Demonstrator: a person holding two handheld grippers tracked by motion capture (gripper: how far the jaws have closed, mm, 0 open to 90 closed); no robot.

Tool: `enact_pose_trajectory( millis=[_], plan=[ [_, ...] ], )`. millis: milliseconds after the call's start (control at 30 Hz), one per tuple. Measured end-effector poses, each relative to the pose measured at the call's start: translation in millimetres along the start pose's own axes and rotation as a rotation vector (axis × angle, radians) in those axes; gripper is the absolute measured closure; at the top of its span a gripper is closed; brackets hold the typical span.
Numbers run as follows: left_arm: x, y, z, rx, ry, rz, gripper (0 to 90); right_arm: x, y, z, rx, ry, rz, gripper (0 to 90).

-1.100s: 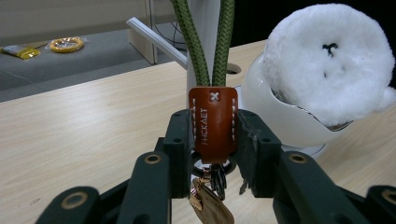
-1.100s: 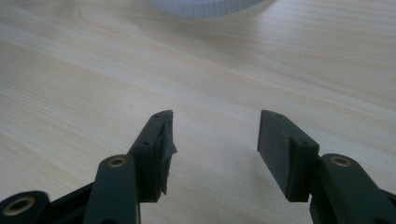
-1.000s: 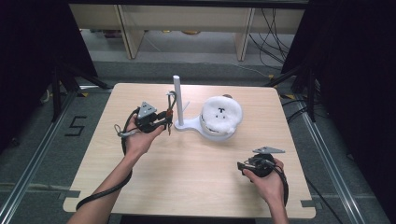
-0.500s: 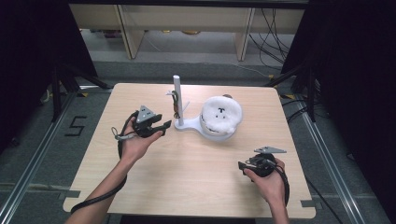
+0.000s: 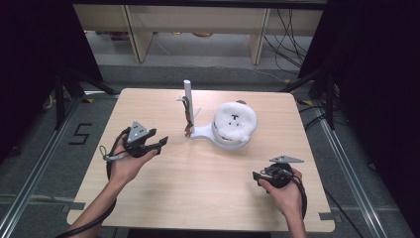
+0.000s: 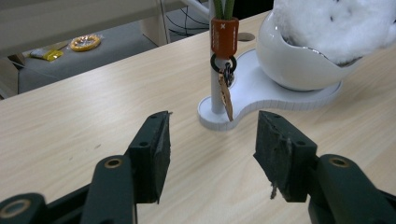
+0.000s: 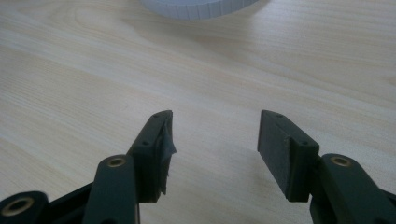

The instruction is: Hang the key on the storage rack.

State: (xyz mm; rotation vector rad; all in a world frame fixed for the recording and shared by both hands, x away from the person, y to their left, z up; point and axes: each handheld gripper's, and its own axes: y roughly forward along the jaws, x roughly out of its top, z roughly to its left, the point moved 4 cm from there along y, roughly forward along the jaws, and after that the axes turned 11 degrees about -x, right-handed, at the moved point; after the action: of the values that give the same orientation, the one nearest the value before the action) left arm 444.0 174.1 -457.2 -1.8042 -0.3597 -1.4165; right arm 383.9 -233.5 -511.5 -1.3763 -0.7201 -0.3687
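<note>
A white stand (image 5: 203, 132) sits at the table's middle back, with a thin upright post (image 5: 188, 101) and a white bowl (image 6: 299, 65) holding a fluffy white ball (image 5: 235, 121). From the post hangs an orange tag with a black ring and a brown strip (image 6: 225, 88). My left gripper (image 5: 159, 144) is open and empty, a short way left of the post, jaws pointing at it. My right gripper (image 5: 256, 176) rests open and empty over bare wood near the table's front right, with the stand's base edge (image 7: 201, 8) ahead of it.
The wooden table (image 5: 198, 198) stands on a grey floor. Shelving legs (image 5: 136, 34) and cables (image 5: 292, 29) lie beyond its far edge, and dark curtains hang on both sides. A floor mark "5" (image 5: 80, 134) is at the left.
My left gripper has drawn back from the post, moving left and toward the front, with its jaws open. The right gripper has stayed put.
</note>
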Motion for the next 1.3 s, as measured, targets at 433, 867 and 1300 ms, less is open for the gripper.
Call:
enact_pose_trajectory(
  millis=[433, 867, 1300],
  plan=[
    [-45.6, -35.5, -1.3, 0.026, -0.023, -0.023, 42.0, -0.9, 2.2, 0.4, 0.007, 0.001, -0.003, 46.2],
    [-86.0, -53.0, -1.4, 0.035, -0.054, -0.061, 40.7, -2.6, 3.3, -0.8, -0.009, 0.011, -0.006, 45.8],
    [-111.6, -54.4, -0.1, 0.095, -0.07, -0.085, 37.5, -5.7, 7.7, -3.2, -0.008, 0.007, -0.009, 45.0]
  ],
)
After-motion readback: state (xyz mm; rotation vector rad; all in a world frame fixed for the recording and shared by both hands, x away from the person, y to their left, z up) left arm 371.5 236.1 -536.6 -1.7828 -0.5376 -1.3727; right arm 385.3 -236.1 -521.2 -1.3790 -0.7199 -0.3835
